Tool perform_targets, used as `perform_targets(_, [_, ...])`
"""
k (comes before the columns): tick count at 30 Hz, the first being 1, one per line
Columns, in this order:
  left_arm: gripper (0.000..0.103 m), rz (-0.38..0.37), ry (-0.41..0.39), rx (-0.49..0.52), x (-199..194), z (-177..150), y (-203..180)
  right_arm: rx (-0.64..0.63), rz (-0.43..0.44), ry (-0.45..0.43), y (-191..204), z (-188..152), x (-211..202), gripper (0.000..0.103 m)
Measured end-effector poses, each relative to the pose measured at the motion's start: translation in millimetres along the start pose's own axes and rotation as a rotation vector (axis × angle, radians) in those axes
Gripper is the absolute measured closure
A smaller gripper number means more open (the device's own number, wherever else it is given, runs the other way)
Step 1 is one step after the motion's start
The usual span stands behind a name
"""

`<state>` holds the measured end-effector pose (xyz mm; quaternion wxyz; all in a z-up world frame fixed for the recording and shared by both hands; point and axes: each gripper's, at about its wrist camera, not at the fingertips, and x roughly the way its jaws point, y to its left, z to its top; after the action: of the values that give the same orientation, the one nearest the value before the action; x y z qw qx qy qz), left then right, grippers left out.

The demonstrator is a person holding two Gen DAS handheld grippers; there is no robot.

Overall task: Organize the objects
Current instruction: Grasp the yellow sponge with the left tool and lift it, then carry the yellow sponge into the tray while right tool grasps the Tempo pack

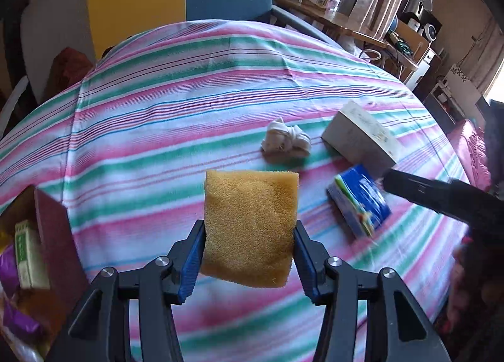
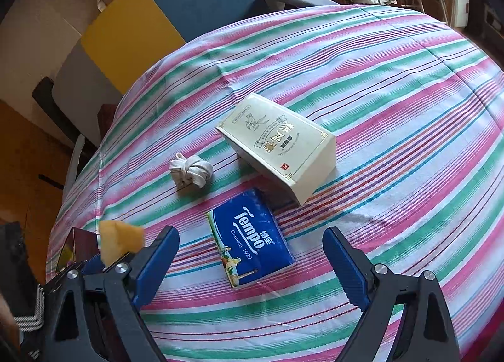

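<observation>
My left gripper (image 1: 249, 236) is shut on a yellow sponge (image 1: 250, 226) and holds it above the striped tablecloth (image 1: 157, 116). The sponge also shows in the right wrist view (image 2: 121, 240). My right gripper (image 2: 250, 247) is open and empty, just above a blue Tempo tissue pack (image 2: 250, 237) lying flat on the cloth; the pack shows in the left wrist view too (image 1: 359, 203). A cream box (image 2: 280, 146) and a knotted white cloth bundle (image 2: 190, 169) lie beyond the pack.
A dark red open box (image 1: 47, 236) with a green packet and purple wrappers stands at the table's left edge. A blue and yellow chair back (image 2: 176, 6) stands behind the table. A wooden desk with clutter (image 1: 340, 15) is at the far right.
</observation>
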<state>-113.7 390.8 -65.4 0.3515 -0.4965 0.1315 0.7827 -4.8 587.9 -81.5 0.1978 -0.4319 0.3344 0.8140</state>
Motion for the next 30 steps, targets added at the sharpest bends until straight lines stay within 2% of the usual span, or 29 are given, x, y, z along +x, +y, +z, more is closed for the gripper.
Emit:
perform_targets(6, [0.05,-0.017,-0.051,0.014,-43,-31,-3,-0.09,-0.066,0.001,13,-2,9,0.01])
perform_targets(12, [0.05,0.003,-0.111,0.022,-81,-58,6,-0.188,-0.138,0.033,22,-7,25,0.012])
perform_targets(15, [0.05,0.024,-0.138,0.006,-96,-71,16,-0.246,-0.184,0.055,26,-10,35,0.027])
perform_targets(17, [0.05,0.044,-0.165,0.002,-108,-80,24,-0.269,-0.208,0.083,26,-13,43,0.047])
perform_targets(18, [0.05,0.053,-0.178,-0.002,-115,-84,28,-0.282,-0.229,0.089,27,-15,46,0.048])
perform_targets(21, [0.05,0.09,-0.222,-0.024,-136,-98,44,-0.316,-0.261,0.089,28,-18,50,0.05])
perform_targets(25, [0.05,0.136,-0.267,-0.069,-161,-119,69,-0.288,-0.24,0.099,22,-15,52,0.049])
perform_targets(30, [0.05,0.169,-0.292,-0.132,-180,-144,98,-0.312,-0.26,0.086,21,-18,53,0.049])
